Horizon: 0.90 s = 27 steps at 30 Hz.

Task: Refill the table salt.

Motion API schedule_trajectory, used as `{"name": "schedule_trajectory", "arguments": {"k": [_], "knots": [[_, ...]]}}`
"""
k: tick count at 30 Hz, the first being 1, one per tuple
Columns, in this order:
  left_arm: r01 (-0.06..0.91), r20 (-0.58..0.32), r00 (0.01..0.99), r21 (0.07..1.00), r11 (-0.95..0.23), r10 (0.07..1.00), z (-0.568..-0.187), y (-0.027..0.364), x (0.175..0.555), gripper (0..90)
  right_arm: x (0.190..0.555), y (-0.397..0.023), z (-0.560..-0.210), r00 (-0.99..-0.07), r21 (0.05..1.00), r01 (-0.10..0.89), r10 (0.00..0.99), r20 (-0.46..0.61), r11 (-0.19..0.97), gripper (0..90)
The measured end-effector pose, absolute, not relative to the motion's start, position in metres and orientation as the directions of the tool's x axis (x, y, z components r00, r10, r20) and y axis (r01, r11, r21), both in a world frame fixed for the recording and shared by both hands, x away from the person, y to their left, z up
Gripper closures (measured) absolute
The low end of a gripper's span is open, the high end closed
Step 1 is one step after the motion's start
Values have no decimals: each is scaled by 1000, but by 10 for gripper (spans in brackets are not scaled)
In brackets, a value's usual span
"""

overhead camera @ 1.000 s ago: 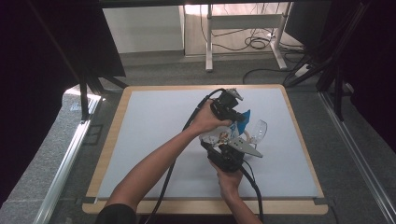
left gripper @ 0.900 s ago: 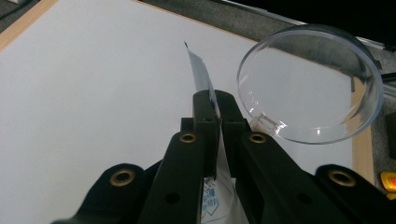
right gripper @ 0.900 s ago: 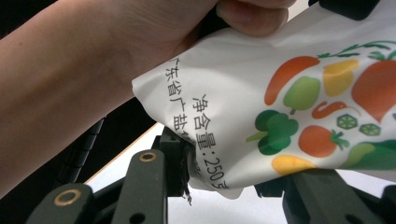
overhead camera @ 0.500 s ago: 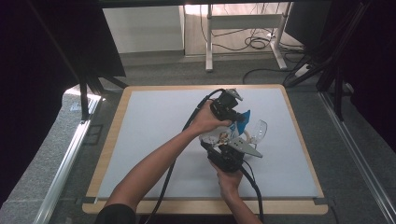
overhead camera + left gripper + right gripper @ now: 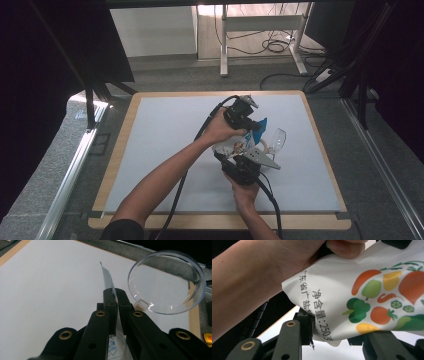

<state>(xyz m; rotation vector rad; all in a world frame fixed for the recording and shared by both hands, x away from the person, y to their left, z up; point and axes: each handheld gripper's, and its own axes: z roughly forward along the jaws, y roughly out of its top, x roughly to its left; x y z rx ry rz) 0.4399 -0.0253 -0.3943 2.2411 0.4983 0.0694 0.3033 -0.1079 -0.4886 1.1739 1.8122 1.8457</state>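
- L gripper (image 5: 116,302) clamped on bag (image 5: 108,281) top edge.
- R gripper (image 5: 332,340) grips same bag's bottom, just below L.
- Clear bowl (image 5: 167,282) tilted just beyond L's jaws, on table (image 5: 165,145).

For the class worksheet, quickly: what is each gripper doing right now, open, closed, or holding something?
Left gripper: shut on the top edge of the pouch.
Right gripper: closed on the pouch's bottom end, jaws set wider.
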Motion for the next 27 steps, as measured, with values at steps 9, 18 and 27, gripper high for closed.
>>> {"name": "schedule_trajectory", "arguments": {"k": [9,18,27], "knots": [[340,-126,914,754,-562,384,-396,-21,439,895,303,-107,-493,-619,936,315,714,326,-155,622],[340,-128,914,761,-553,386,-397,-19,438,895,301,-106,-500,-609,936,317,723,327,-157,608],[349,-139,910,767,-539,390,-399,-17,436,895,297,-108,-506,-594,931,323,729,341,-172,584]]}}
